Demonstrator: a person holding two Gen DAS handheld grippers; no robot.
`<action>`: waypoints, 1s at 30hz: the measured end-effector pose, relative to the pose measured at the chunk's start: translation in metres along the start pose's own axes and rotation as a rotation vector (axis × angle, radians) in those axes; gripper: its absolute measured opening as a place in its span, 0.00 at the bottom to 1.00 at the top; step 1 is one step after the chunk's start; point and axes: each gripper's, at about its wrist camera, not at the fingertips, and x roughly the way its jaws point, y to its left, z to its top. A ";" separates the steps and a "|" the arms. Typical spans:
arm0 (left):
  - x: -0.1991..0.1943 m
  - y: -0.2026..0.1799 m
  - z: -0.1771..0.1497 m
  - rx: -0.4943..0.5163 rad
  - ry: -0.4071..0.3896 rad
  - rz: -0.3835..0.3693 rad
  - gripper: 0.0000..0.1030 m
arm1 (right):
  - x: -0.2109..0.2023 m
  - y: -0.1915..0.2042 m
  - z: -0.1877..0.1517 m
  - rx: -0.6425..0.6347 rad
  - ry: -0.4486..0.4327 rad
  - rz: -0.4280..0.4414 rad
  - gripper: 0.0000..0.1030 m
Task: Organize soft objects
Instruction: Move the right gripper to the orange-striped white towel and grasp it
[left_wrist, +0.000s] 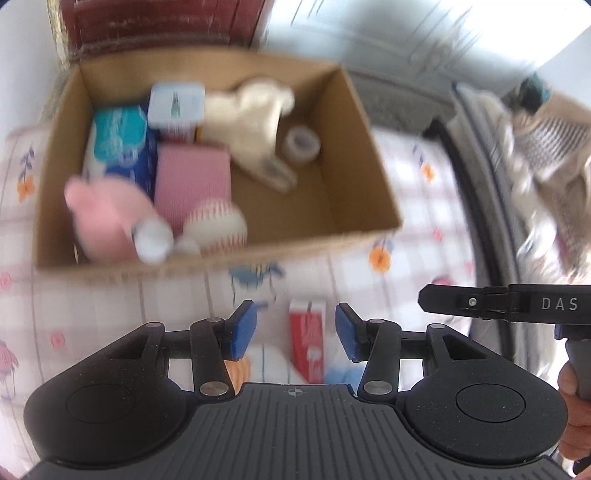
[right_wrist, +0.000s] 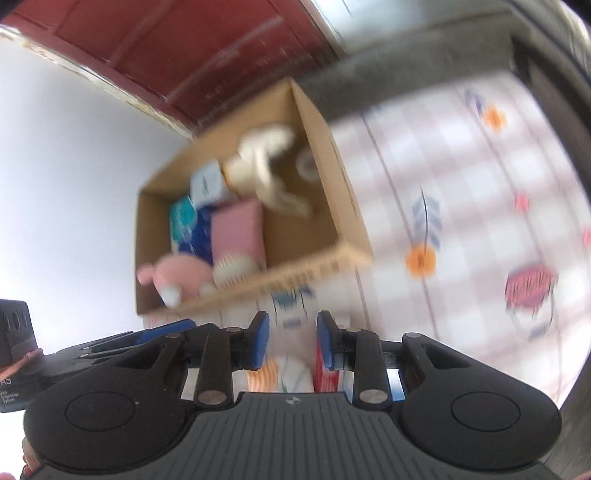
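Reaching now carries a real risk: both views are smeared, so you could misjudge where the red carton (left_wrist: 308, 339) lies and clip it or the white soft thing just beside it. Your left gripper (left_wrist: 295, 330) has its blue pads parted with nothing pressed between them; the carton sits below the gap on the flowered sheet (left_wrist: 406, 177). Your right gripper (right_wrist: 291, 341) is also partly open and holds nothing that I can make out; its right pad looks close to the carton, though I cannot tell whether they touch. The cardboard box (left_wrist: 364, 147) stands at twelve o'clock from the left gripper, and at eleven from the right. Inside, the pink plush (left_wrist: 103, 214), baseball (left_wrist: 218, 225) and cream plush (left_wrist: 247, 118) crowd its near and left side, so the free floor is at its right. Watch the near rim: a low carry could catch it. The right gripper's arm lies at three o'clock, close enough to collide.
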 end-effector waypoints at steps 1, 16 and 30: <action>0.007 -0.001 -0.005 0.002 0.013 0.013 0.45 | 0.006 -0.003 -0.005 0.013 0.015 0.003 0.30; 0.028 0.011 -0.062 -0.045 0.228 0.034 0.45 | 0.057 -0.029 -0.061 0.199 0.222 0.079 0.32; 0.068 0.019 -0.089 -0.106 0.348 -0.039 0.47 | 0.104 -0.023 -0.081 0.139 0.337 0.033 0.49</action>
